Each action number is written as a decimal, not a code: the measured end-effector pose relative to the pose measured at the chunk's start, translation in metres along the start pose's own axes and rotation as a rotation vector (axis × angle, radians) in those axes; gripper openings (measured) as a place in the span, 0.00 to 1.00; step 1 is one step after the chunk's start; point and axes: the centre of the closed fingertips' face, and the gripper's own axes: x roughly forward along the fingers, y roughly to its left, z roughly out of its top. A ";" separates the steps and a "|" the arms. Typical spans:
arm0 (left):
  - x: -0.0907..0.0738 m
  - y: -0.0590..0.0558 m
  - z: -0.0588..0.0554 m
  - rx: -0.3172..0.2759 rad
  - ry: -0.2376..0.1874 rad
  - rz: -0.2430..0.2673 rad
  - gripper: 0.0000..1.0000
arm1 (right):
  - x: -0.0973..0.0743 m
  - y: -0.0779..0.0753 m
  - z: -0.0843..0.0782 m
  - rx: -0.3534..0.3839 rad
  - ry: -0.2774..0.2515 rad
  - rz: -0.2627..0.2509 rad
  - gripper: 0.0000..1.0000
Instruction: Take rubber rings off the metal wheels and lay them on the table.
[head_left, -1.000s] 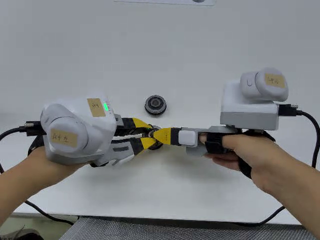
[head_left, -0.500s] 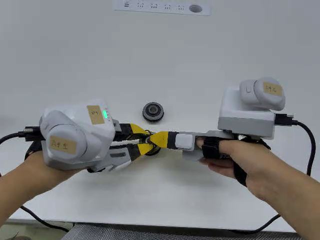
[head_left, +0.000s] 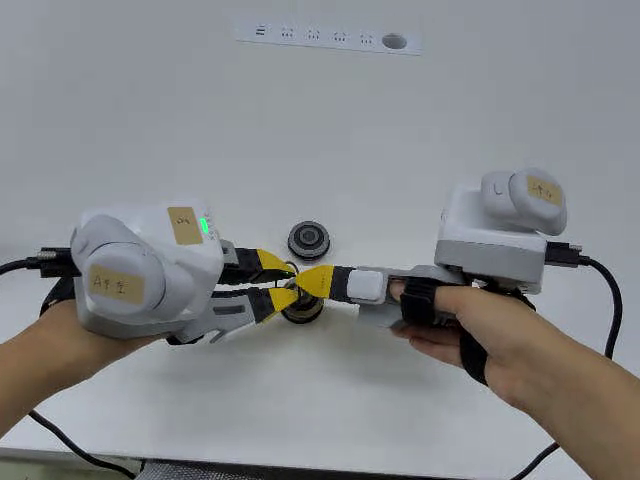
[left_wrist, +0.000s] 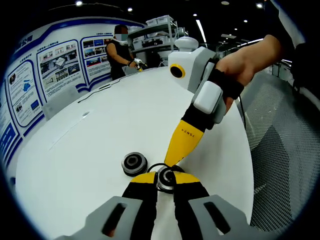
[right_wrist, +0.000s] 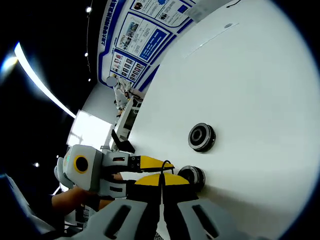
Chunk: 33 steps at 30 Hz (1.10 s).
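Note:
My left gripper (left_wrist: 165, 175) is shut on a small metal wheel (left_wrist: 165, 182), holding it by its sides just above the white table (left_wrist: 100, 125). A thin black rubber ring (left_wrist: 156, 167) stands partly off that wheel. My right gripper (right_wrist: 160, 179) comes in from the opposite side and is shut on the rubber ring (right_wrist: 167, 163), beside the wheel (right_wrist: 194, 176). In the head view the left gripper (head_left: 284, 283) and right gripper (head_left: 306, 281) meet tip to tip over the held wheel (head_left: 301, 310). A second wheel (head_left: 309, 240) with its black ring lies on the table just behind.
The second wheel (left_wrist: 134, 163) lies to the left of the held one. A white power strip (head_left: 330, 36) sits at the table's far edge. Cables trail from both grippers. A person (left_wrist: 121, 50) stands beyond the far end of the table.
The head camera has tilted up, bringing the power strip into view. Both grippers stay joined at the wheel, which now shows lower under the jaw tips.

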 end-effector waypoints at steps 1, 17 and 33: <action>-0.002 0.000 0.001 -0.002 -0.004 0.002 0.12 | 0.000 0.001 0.000 -0.002 0.000 0.002 0.01; -0.025 0.003 0.001 -0.048 -0.040 0.050 0.21 | -0.010 0.003 0.012 0.031 -0.063 -0.016 0.01; -0.034 0.017 0.013 -0.068 -0.085 0.103 0.29 | -0.047 -0.045 0.023 0.145 -0.179 -0.135 0.01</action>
